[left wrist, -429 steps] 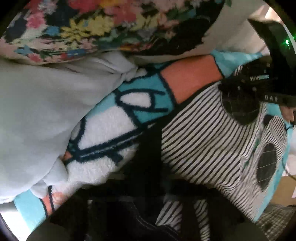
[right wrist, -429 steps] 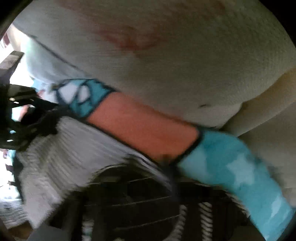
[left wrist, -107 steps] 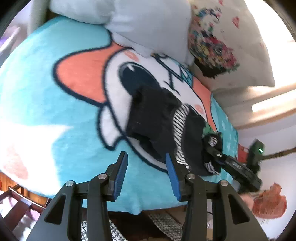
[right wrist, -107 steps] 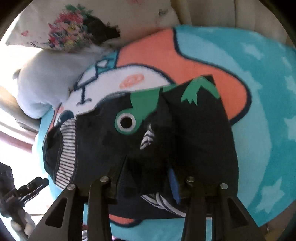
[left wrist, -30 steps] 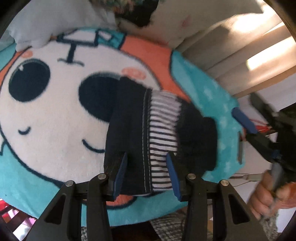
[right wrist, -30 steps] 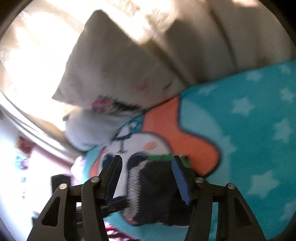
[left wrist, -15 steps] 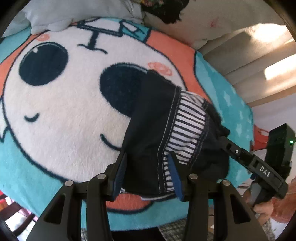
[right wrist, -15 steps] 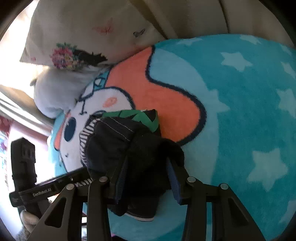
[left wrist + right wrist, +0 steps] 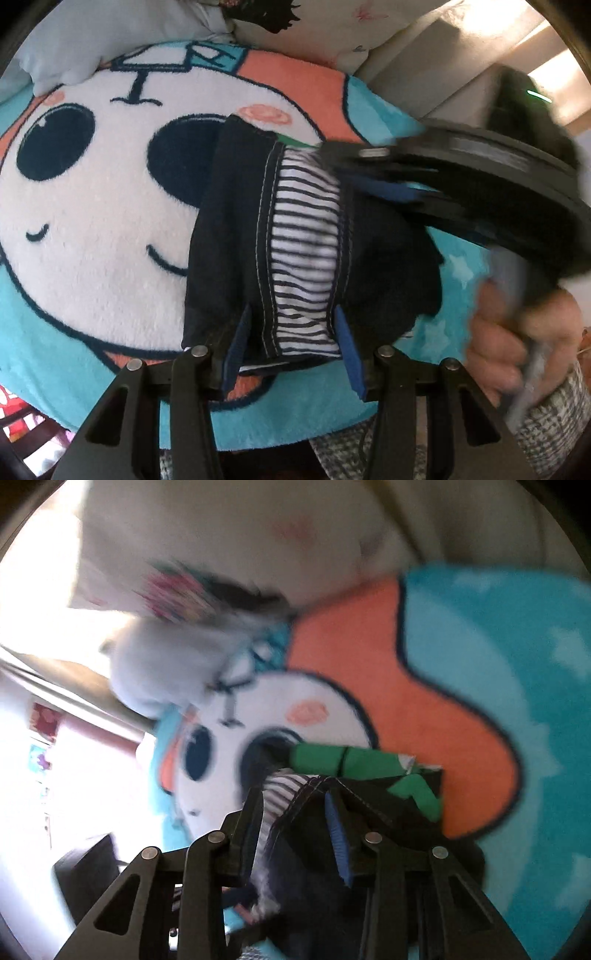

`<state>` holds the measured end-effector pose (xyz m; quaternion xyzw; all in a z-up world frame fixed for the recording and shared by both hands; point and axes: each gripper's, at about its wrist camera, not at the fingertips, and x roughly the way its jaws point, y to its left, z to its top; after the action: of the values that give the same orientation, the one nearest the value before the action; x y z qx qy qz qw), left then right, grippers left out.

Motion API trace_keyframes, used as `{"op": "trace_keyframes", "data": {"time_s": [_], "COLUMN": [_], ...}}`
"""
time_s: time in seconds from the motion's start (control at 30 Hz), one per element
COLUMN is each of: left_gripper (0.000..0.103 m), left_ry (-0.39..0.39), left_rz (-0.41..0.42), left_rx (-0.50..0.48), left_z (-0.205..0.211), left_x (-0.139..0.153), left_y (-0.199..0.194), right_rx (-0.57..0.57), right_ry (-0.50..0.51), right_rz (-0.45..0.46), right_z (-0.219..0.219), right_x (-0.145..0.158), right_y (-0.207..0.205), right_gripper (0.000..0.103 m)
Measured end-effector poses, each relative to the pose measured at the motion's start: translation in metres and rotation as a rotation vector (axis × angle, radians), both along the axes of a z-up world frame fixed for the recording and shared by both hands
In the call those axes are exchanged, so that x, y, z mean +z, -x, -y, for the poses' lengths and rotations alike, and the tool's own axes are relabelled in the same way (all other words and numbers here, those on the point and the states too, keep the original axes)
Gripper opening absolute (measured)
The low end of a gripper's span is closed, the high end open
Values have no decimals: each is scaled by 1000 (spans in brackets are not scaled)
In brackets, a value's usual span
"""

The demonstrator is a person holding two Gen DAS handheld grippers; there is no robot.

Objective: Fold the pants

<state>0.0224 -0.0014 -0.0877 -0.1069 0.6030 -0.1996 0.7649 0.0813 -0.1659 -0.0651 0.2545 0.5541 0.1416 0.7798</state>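
Observation:
The pants (image 9: 295, 243) are a small folded bundle, dark navy with a black-and-white striped band and a green patch (image 9: 347, 762). They lie on a cartoon-face blanket (image 9: 96, 236). My left gripper (image 9: 291, 332) is open, its blue pads straddling the bundle's near edge at the striped band. My right gripper (image 9: 295, 812) is open and sits low over the bundle's far end, with fabric between its fingers. It also shows, blurred, in the left wrist view (image 9: 373, 177), reaching in from the right.
A pale blue pillow (image 9: 74, 48) and a white floral pillow (image 9: 321, 22) lie at the blanket's far edge. A beige headboard (image 9: 450, 62) stands behind. The bed's near edge and checked fabric (image 9: 546, 424) are below.
My right gripper has swung down onto the far end of the bundle. My left gripper has moved closer over the near edge. The bundle stays folded in place.

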Motion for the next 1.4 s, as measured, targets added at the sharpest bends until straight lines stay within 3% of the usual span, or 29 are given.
{"op": "trace_keyframes", "data": {"time_s": [0.07, 0.2, 0.33, 0.4, 0.5, 0.6, 0.67, 0.7, 0.73, 0.8, 0.87, 1.03, 1.23, 1.4], "left_gripper": [46, 46, 47, 47, 47, 47, 47, 47, 47, 47, 47, 50, 50, 50], "left_ry": [1, 20, 34, 26, 17, 9, 18, 22, 22, 8, -15, -58, -127, -298], "left_rz": [6, -1, 23, -15, -56, -56, -32, -21, -2, 32, 70, 113, 186, 319], "left_rx": [2, -4, 16, 38, 37, 39, 45, 47, 52, 63, 75, 90, 113, 160], "left_z": [-1, -8, -23, -29, -28, -26, -27, -27, -27, -26, -27, -29, -31, -30], "left_x": [2, 11, 22, 12, -1, 4, 17, 22, 30, 42, 50, 57, 70, 88], "left_y": [3, 14, 17, 14, 12, 10, 11, 11, 12, 11, 14, 17, 20, 27], "right_rx": [-26, -26, -48, -51, -32, -20, -77, -96, -109, -123, -170, -313, -311, -281], "right_ry": [41, 142, 75, 45, 60, 103, 37, 9, -7, 41, 70, -12, 1, 12], "right_rz": [-21, 41, 107, 119, 104, 29, 41, 58, 99, 133, 143, 73, 57, 72], "right_z": [-3, -6, 8, 12, 8, 7, 18, 23, 29, 35, 46, 74, 72, 67], "right_x": [-18, 0, 38, 46, 35, 1, 11, 19, 31, 42, 46, 22, 13, 15], "right_y": [-13, -17, 15, 41, 74, 83, 86, 89, 93, 98, 105, 123, 124, 121], "right_gripper": [30, 31, 31, 31, 32, 32, 32, 38, 50, 58, 58, 59, 62, 64]}}
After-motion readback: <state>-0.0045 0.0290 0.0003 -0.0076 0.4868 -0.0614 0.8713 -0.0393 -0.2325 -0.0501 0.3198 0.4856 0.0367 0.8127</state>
